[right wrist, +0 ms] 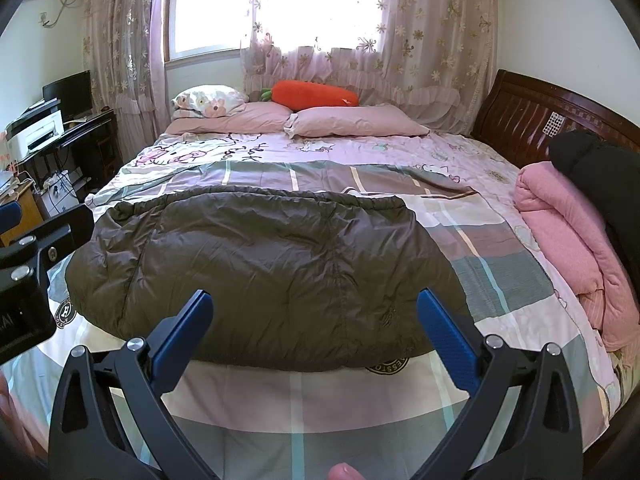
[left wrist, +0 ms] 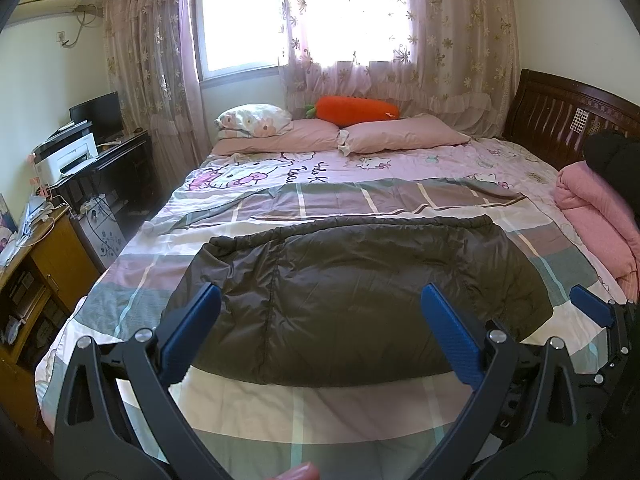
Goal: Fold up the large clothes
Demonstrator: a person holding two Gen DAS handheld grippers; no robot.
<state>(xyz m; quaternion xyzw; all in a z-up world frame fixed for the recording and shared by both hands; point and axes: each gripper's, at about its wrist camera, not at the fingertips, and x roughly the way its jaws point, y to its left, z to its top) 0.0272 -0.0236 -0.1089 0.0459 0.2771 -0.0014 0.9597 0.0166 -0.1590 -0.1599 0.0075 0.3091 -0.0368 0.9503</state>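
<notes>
jacket (left wrist: 352,300), dark olive and puffy, lies spread flat on the checked quilt (left wrist: 360,412) at the near end of the bed. left gripper (left wrist: 320,304) and right gripper (right wrist: 314,312) hover above its near edge, jaws wide apart, holding nothing. pink blanket (right wrist: 568,232) sits rolled at the right.

bed (left wrist: 568,112) | plaid sheet (left wrist: 320,412) | dark jacket (left wrist: 360,292) flat | pillows (left wrist: 400,134) | pink blanket (left wrist: 596,208)
</notes>
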